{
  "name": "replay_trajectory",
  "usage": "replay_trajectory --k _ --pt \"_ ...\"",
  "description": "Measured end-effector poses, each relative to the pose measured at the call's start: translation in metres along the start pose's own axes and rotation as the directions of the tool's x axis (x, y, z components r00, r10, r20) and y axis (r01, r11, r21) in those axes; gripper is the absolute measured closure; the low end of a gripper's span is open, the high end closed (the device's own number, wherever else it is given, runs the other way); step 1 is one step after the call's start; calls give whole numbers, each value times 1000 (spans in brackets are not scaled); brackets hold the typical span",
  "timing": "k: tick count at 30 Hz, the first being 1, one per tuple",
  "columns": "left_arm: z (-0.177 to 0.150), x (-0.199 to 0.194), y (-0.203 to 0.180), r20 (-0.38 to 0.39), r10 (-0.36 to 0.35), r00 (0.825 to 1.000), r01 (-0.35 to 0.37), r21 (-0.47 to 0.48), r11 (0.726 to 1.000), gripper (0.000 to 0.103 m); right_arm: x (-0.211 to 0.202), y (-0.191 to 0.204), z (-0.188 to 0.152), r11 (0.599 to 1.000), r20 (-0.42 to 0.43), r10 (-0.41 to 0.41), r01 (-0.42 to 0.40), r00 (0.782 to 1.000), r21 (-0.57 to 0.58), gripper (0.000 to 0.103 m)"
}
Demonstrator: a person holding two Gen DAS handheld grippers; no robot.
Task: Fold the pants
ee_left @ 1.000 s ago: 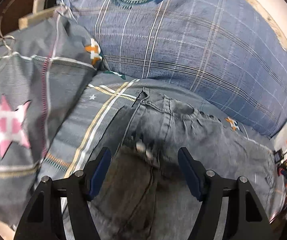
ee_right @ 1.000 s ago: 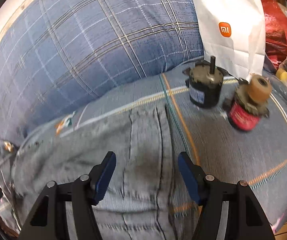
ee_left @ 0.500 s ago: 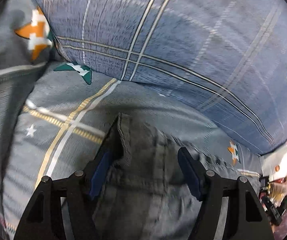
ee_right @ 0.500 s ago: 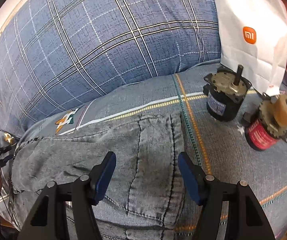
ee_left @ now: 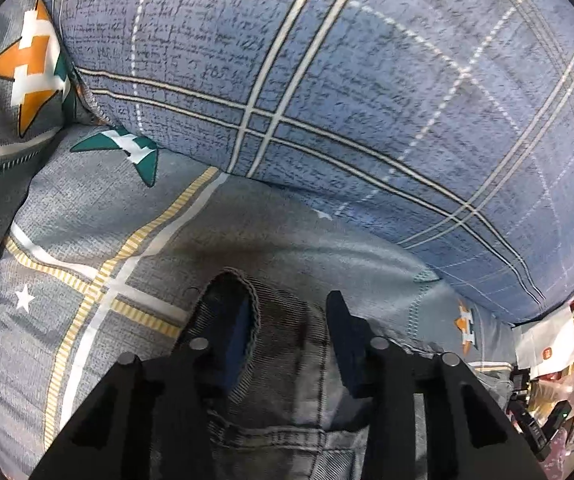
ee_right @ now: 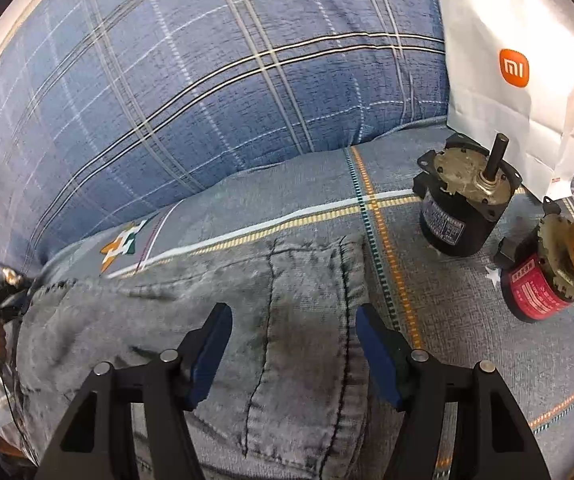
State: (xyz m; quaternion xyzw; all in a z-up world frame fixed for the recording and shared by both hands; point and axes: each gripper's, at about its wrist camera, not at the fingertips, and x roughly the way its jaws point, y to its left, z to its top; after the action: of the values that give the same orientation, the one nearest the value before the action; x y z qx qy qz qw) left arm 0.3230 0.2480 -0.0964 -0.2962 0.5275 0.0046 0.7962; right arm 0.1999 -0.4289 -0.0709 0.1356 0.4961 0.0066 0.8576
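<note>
Pants [ee_left: 287,364] are spread on the bed [ee_left: 87,240] near the plaid pillow [ee_left: 327,100], a corner being closed on by the left claw [ee_left: 291,336] while the right claw [ee_right: 293,344] is held open above the denim, so both corners should be pinched firmly before lifting.

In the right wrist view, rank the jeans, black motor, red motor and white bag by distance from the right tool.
1. Jeans, under the right tool.
2. Black motor and red motor, to the right: too close to call.
3. White bag, behind both motors.
</note>
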Motion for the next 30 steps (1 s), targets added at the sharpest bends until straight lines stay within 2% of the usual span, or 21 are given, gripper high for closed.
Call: replay_trajectory --k 4,12,13,15,16,17,18,19,26,30 --pt "-1 7 4 0 23 1000 -23 -4 1000 75 10 -13 11 999 -5 14 -14 1000 44 35" --pt "-4 11 6 2 18 1000 -18 2 1000 76 31 -26 35 996 -30 -36 38 999 84 36" --pt "-4 11 7 3 19 1000 -19 1 1000 76 37 -26 37 996 -44 -34 38 998 84 38" --pt "-1 14 6 4 29 1000 -29 9 1000 76 42 -24 38 996 -61 -29 33 998 77 63" --pt "1 15 4 5 47 999 -47 22 999 81 42 -23 40 996 -53 -49 53 997 70 74" --pt "1 12 3 6 69 998 -69 32 997 93 41 -23 41 996 -50 -55 58 997 65 80" --pt "1 14 2 6 106 994 -106 41 994 97 41 -23 41 997 -53 -54 57 997 60 81" --pt "2 14 3 5 112 994 -112 40 993 99 40 -22 42 997 -54 -59 62 997 53 87" --pt "8 0 5 39 82 996 -83 24 996 101 27 -17 46 997 -20 -74 74 997 24 88" --pt "14 -22 5 91 30 995 -32 21 999 101 18 -17 48 998 20 -55 54 998 41 88"
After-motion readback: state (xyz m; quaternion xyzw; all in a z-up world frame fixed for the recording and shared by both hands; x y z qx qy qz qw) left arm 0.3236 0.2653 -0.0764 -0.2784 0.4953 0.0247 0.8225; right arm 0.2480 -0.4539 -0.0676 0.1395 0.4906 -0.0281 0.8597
